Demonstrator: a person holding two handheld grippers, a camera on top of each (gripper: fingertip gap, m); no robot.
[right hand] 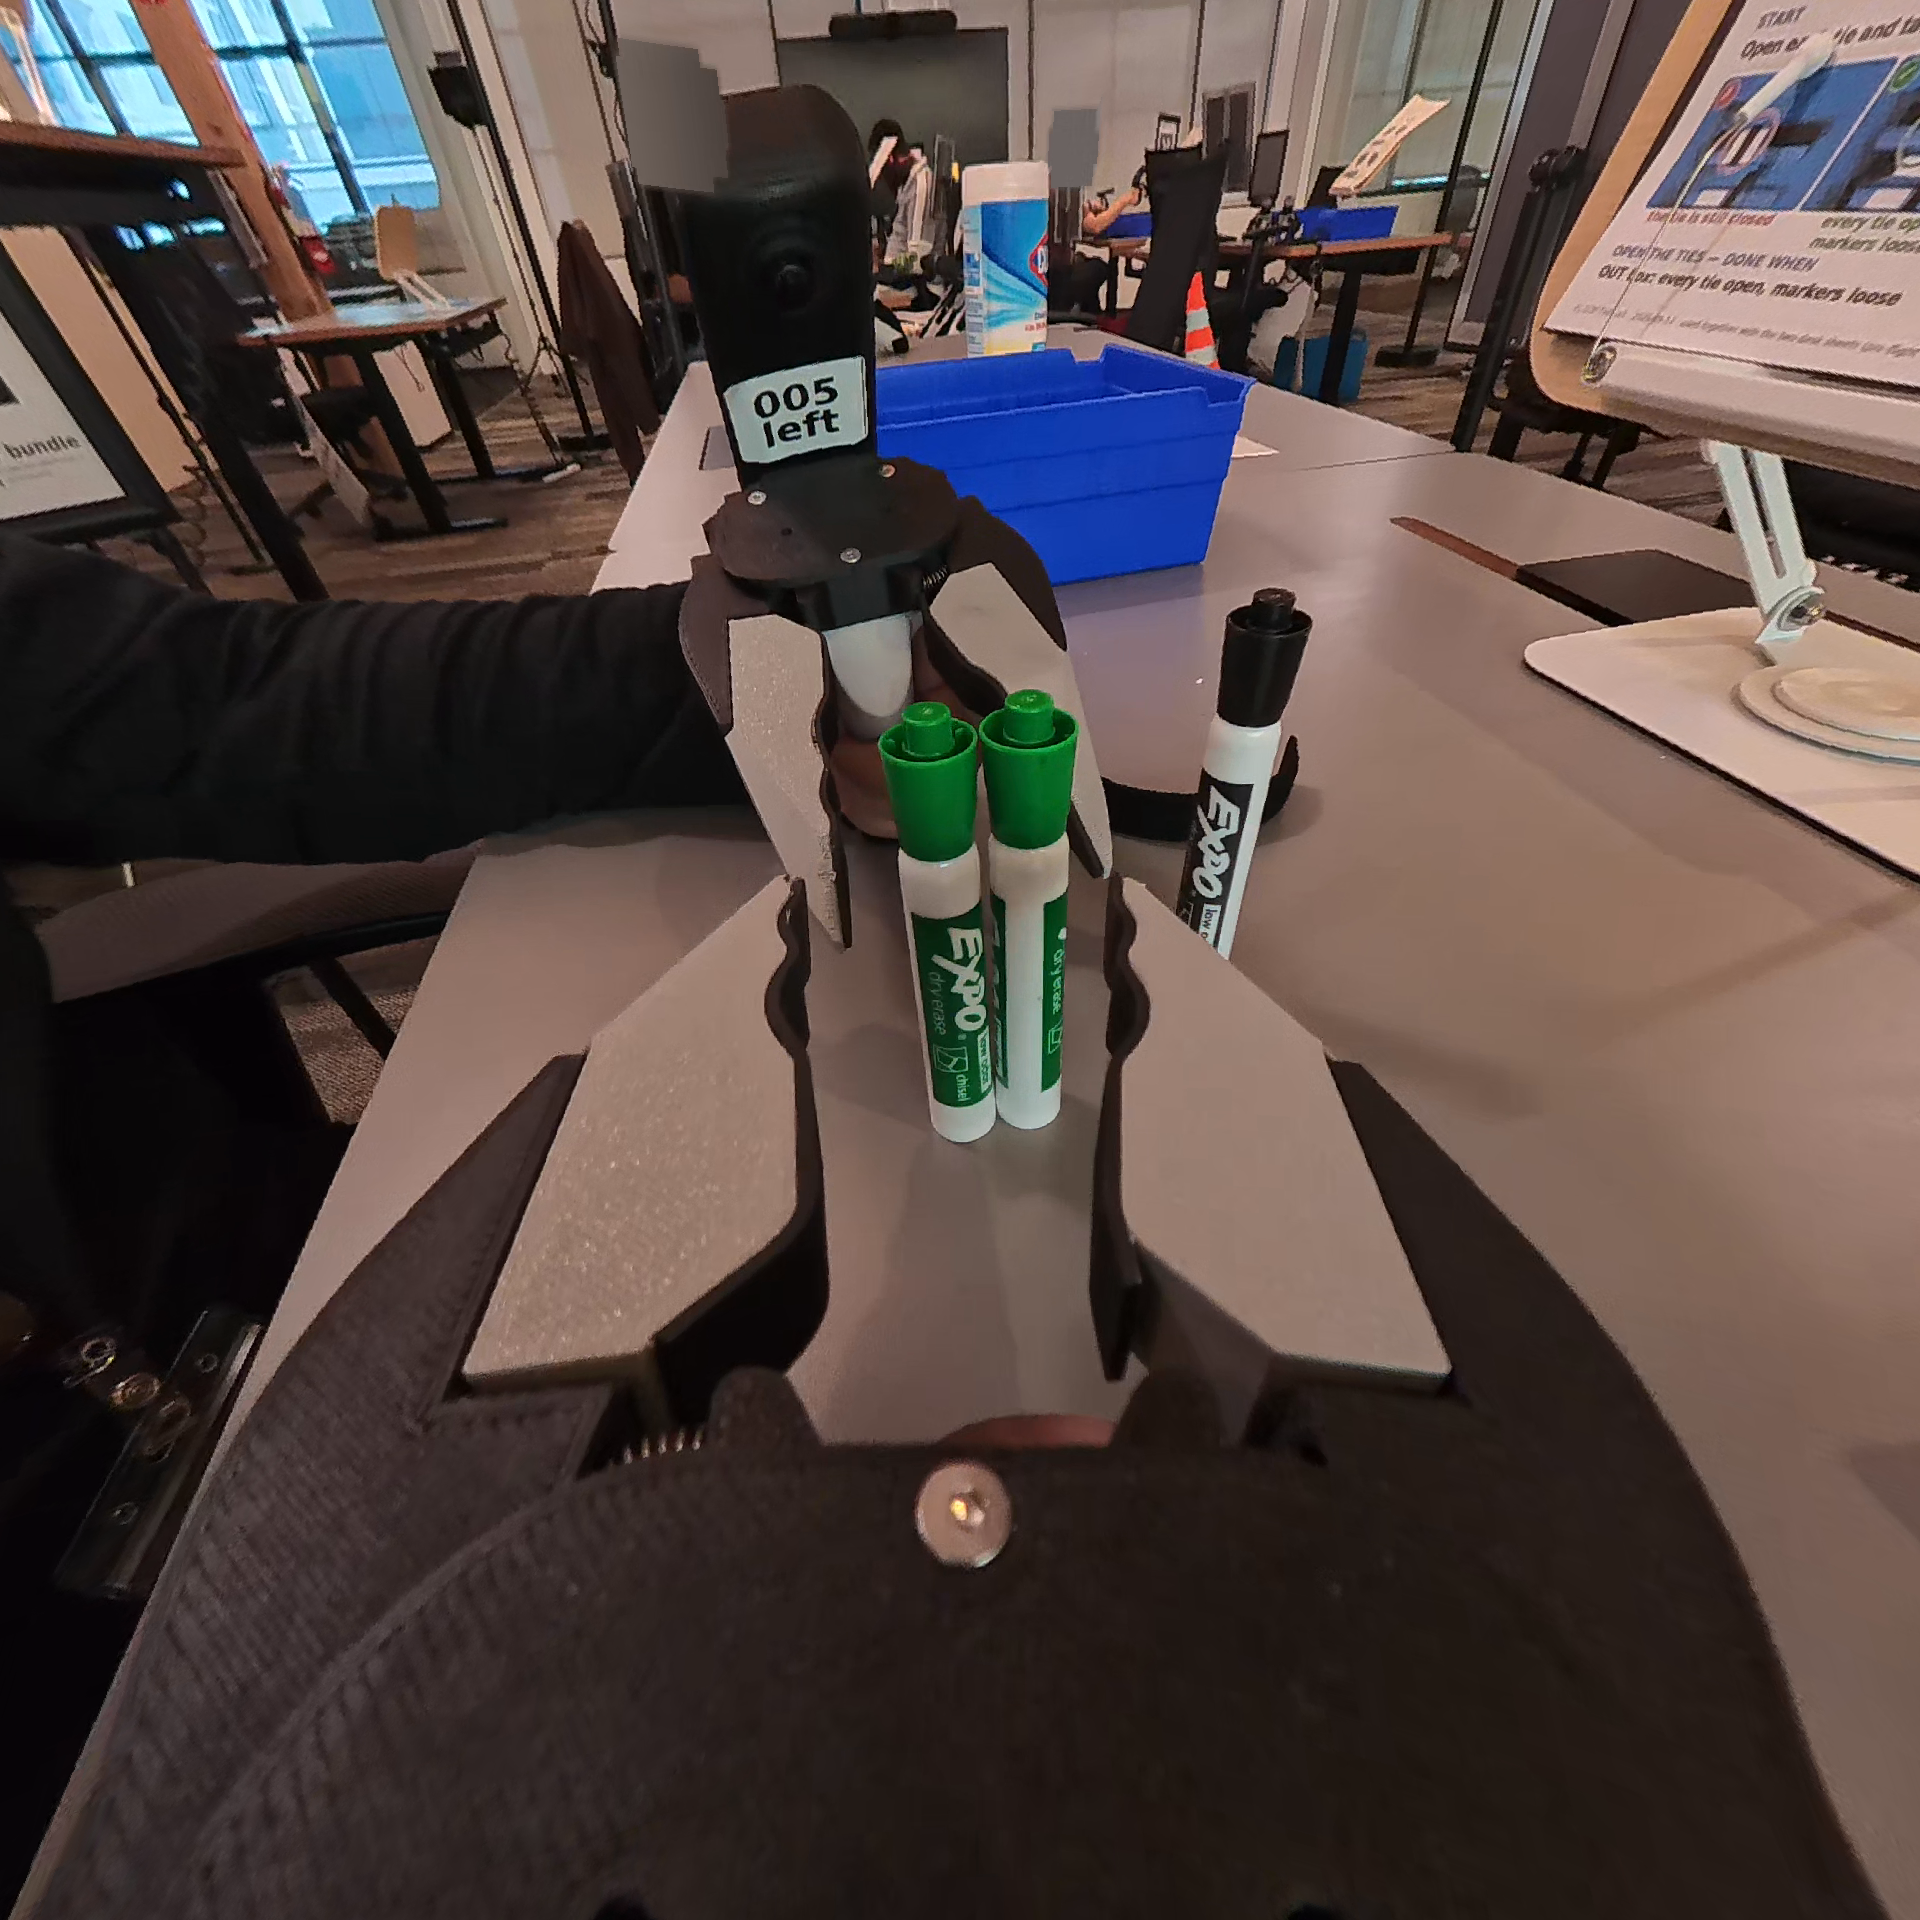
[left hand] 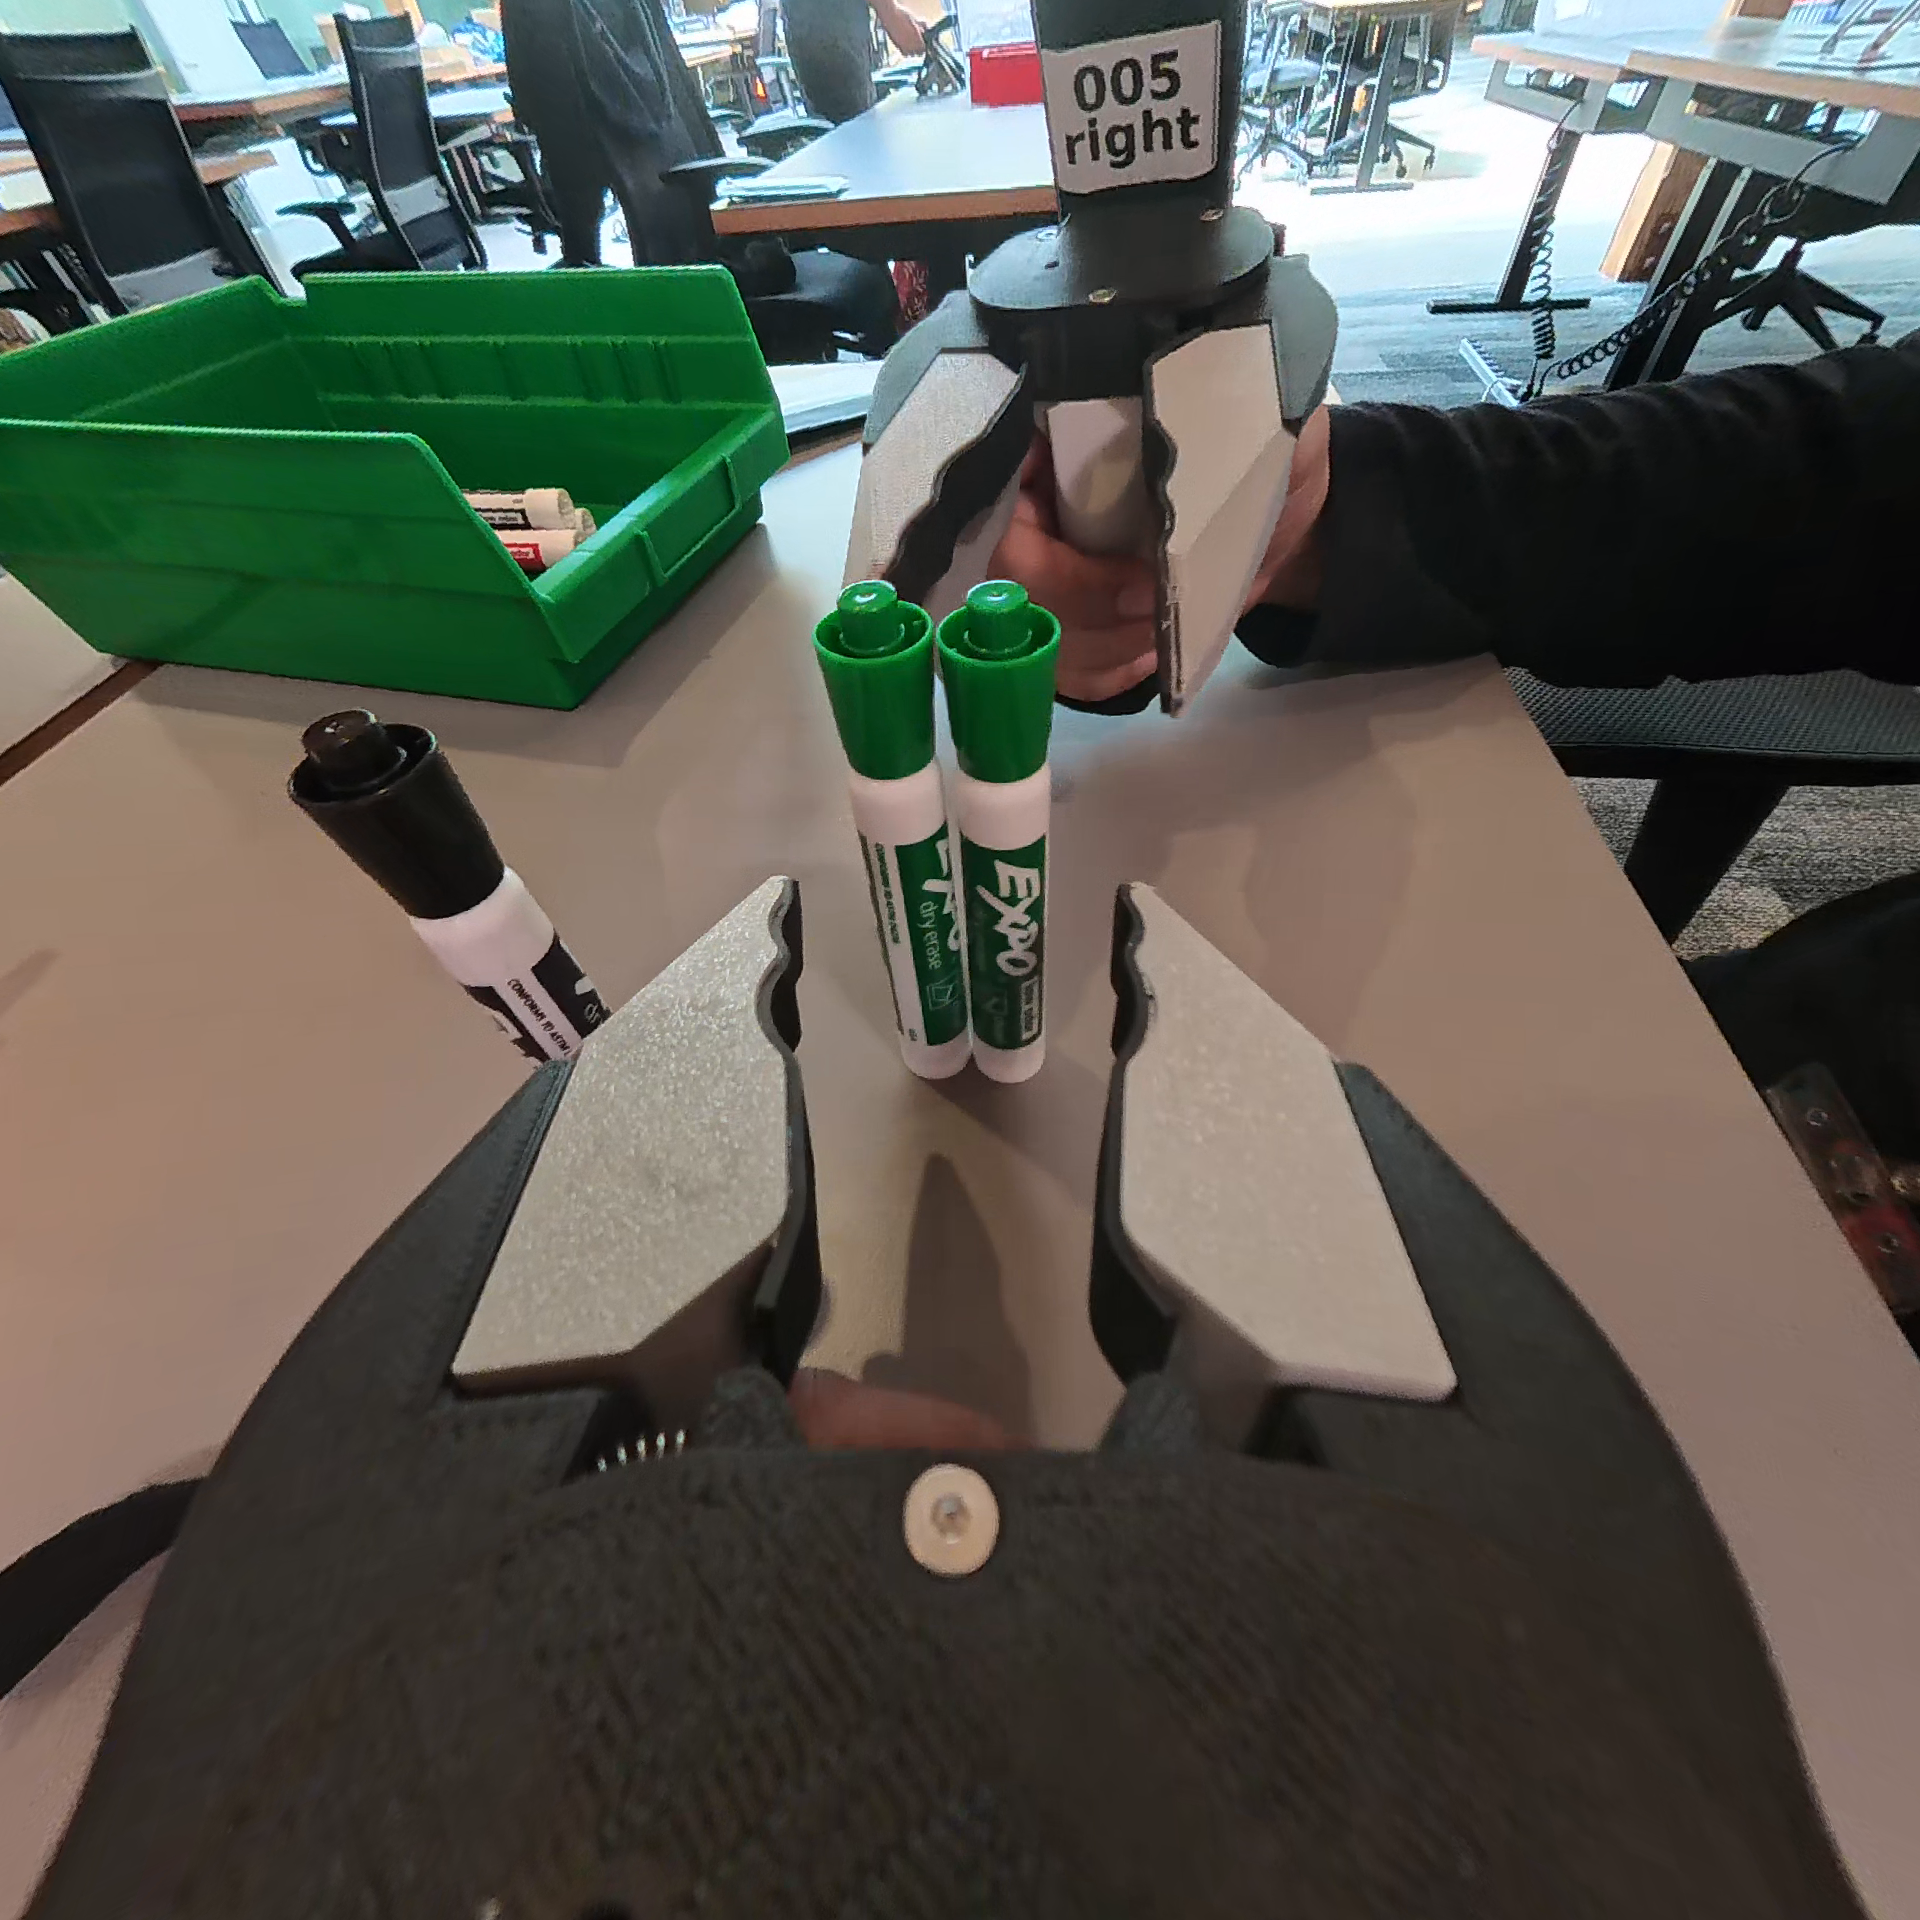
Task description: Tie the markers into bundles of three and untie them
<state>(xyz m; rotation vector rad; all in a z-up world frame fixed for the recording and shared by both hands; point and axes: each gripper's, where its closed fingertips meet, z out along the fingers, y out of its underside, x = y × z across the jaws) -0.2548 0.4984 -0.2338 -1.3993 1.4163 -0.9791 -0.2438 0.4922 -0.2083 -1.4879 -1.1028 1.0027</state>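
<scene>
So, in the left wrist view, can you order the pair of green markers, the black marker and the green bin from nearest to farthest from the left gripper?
From the left gripper:
1. Pair of green markers, standing straight ahead, just beyond the open jaws.
2. Black marker, standing to the left; close to the first.
3. Green bin, far left at the back.

Black textured bodies on both grippers, left gripper (left hand: 956, 977) and right gripper (right hand: 956, 966); speckled grey faceted fingers (left hand: 665, 1132), wavy black pads, silver centre screw (left hand: 951, 1519), white labelled stems, black sleeves (left hand: 1621, 509).
</scene>
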